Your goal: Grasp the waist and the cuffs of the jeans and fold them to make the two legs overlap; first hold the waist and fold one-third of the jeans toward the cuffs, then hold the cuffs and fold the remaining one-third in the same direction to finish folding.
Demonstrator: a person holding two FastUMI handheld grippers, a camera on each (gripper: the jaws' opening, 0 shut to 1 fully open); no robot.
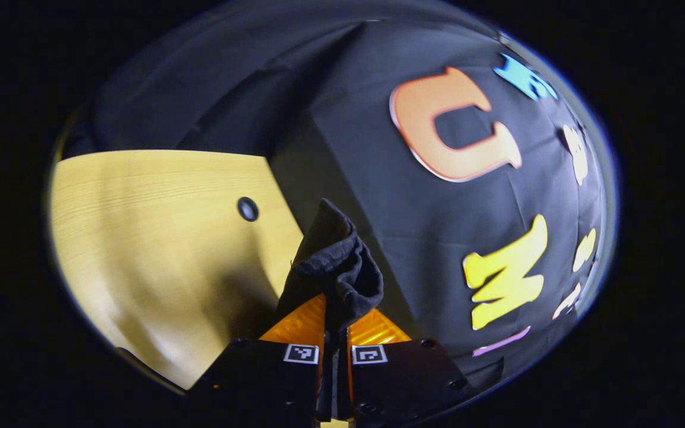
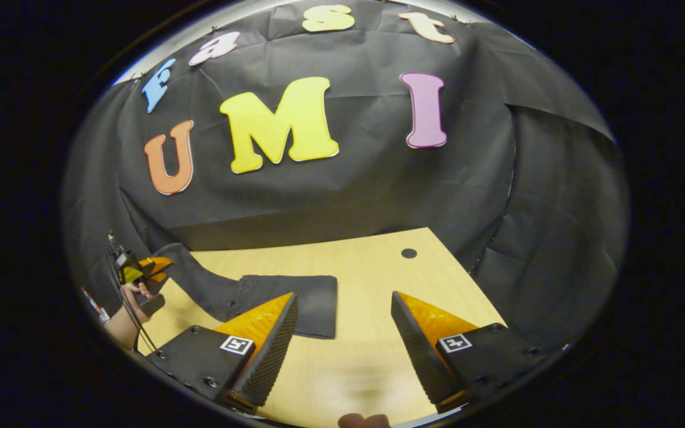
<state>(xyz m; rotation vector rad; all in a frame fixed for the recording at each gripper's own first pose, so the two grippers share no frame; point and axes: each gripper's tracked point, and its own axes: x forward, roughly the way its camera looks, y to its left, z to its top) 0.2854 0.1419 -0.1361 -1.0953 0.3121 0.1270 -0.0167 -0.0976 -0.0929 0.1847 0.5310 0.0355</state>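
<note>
My left gripper (image 1: 335, 324) pinches limp, heavy jeans (image 1: 333, 261) bunched between its fingers — my right gripper (image 2: 342, 333) gapes empty, the free edge just ahead.

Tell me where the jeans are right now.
In the right gripper view the jeans lie on the table, one end lifted by the left gripper; its fingers pinch the fabric.

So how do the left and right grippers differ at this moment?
The left gripper has its fingers pinched shut on a bunch of the dark jeans, while the right gripper has its fingers spread wide and holds nothing. The left lifts cloth off the table; the right hovers above the table, near the jeans' flat end. Both have orange fingers.
</note>
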